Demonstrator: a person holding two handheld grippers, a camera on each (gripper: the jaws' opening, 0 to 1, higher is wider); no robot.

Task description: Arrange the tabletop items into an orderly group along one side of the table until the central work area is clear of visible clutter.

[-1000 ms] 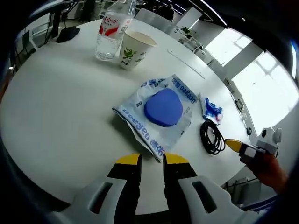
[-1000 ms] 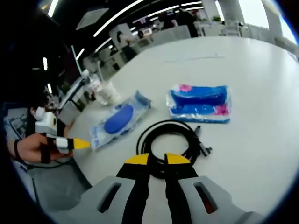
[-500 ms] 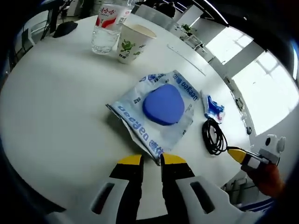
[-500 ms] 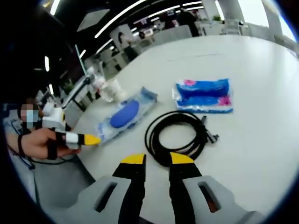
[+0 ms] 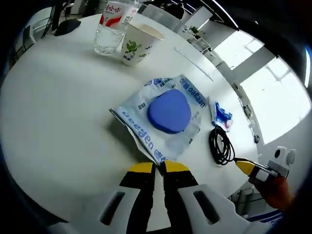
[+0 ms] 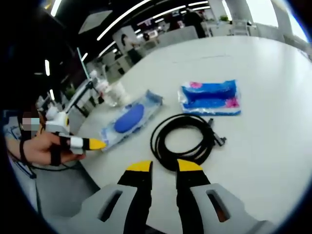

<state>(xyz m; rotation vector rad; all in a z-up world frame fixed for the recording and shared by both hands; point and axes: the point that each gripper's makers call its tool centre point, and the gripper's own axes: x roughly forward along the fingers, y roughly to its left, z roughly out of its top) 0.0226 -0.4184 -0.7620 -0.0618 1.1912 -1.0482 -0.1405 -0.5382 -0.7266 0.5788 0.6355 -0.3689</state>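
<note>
A clear plastic packet holding a blue pad lies mid-table. My left gripper is shut on its near corner; from the side, that gripper's yellow tip meets the packet's edge. A coiled black cable lies just ahead of my right gripper, which stands open and apart from it. Beyond the cable lies a blue tissue pack. A water bottle and a paper cup stand together at the table's far side. The right gripper hovers near the cable.
The round white table has wide bare room to the left of the packet. A dark object lies near the far left edge. A thin strip lies behind the packet. A person's hand holds the left gripper off the table's edge.
My left jaws have narrowed onto the packet's corner. The right jaws have spread a little and the cable now sits slightly farther ahead of them.
</note>
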